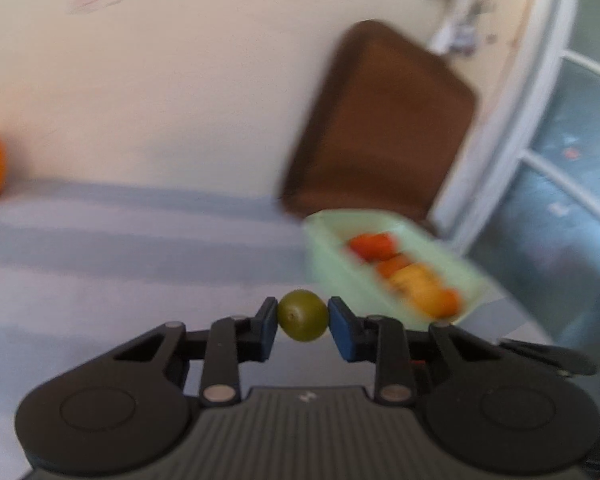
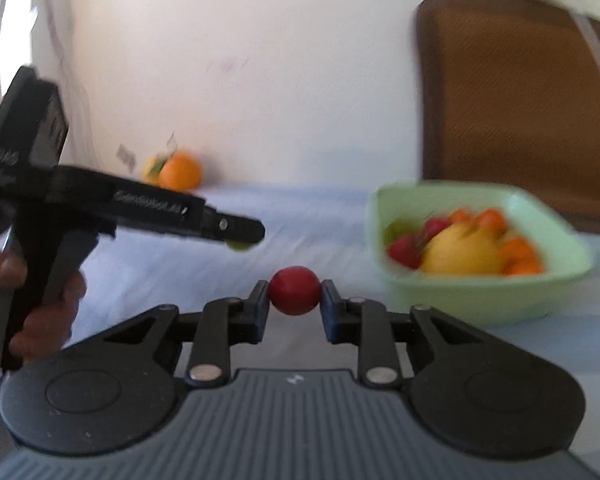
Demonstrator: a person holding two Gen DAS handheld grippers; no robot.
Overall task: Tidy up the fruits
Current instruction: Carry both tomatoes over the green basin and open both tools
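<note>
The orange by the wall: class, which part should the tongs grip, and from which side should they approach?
Grip the orange across its round middle, coming from the open table side in front. The wall stands just behind it and a yellow fruit sits against its left, so the front and right look freest.

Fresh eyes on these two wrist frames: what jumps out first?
Each gripper pinches one small round fruit: the left gripper is shut on a green fruit, the right gripper on a red fruit. Just right of the right gripper, a pale green bowl sits on the blue cloth, piled with red, orange and yellow fruit. An orange sits far back by the wall.
</note>
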